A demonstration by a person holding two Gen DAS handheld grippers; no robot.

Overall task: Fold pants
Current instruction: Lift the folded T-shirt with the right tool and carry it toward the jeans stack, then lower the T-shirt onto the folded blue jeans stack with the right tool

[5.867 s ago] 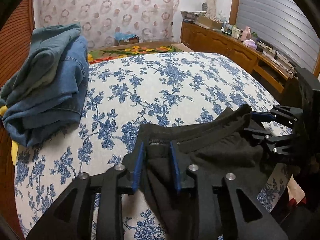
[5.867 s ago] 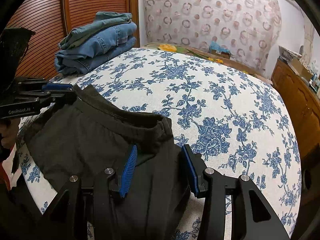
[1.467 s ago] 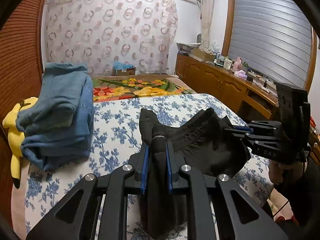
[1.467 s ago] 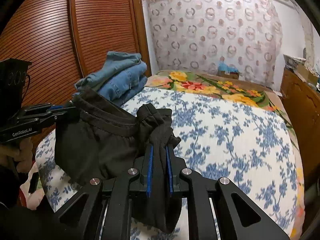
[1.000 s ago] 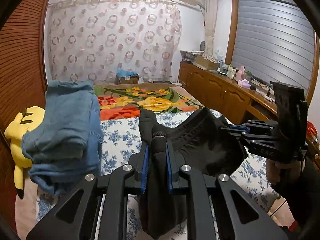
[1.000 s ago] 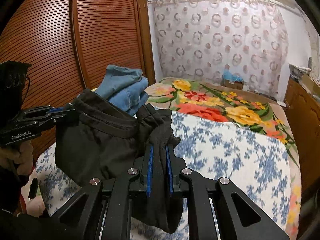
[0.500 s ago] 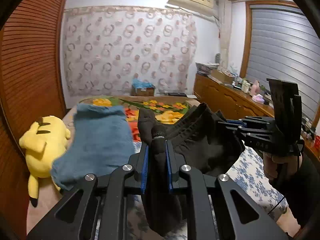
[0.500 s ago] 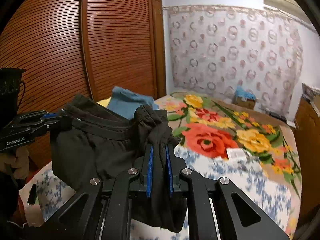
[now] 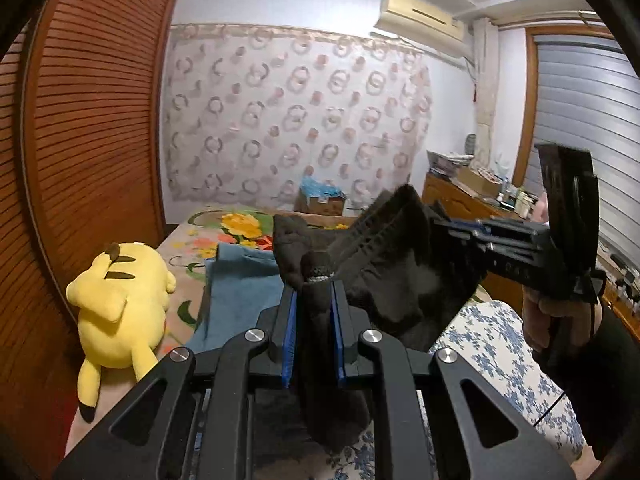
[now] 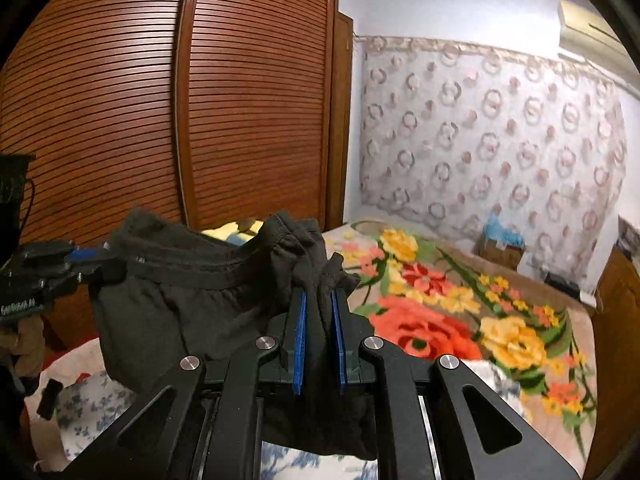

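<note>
You have one pair of black pants (image 9: pixel 404 268), two claws, your left claw (image 9: pixel 313 320) and right claw (image 10: pixel 319 328), one yellow plush toy (image 9: pixel 120 300), one blue folded garment (image 9: pixel 240 292), one cardboard box (image 9: pixel 322 203), one air conditioner (image 9: pixel 420 20), one bed (image 10: pixel 460 312).

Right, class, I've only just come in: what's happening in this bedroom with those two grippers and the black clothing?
A person is working two hand-held grippers. The left gripper and the right gripper are each shut on the waistband of the black pants, which hang lifted between them above the bed. No fold is made yet. A yellow plush toy and blue jeans lie beyond.
</note>
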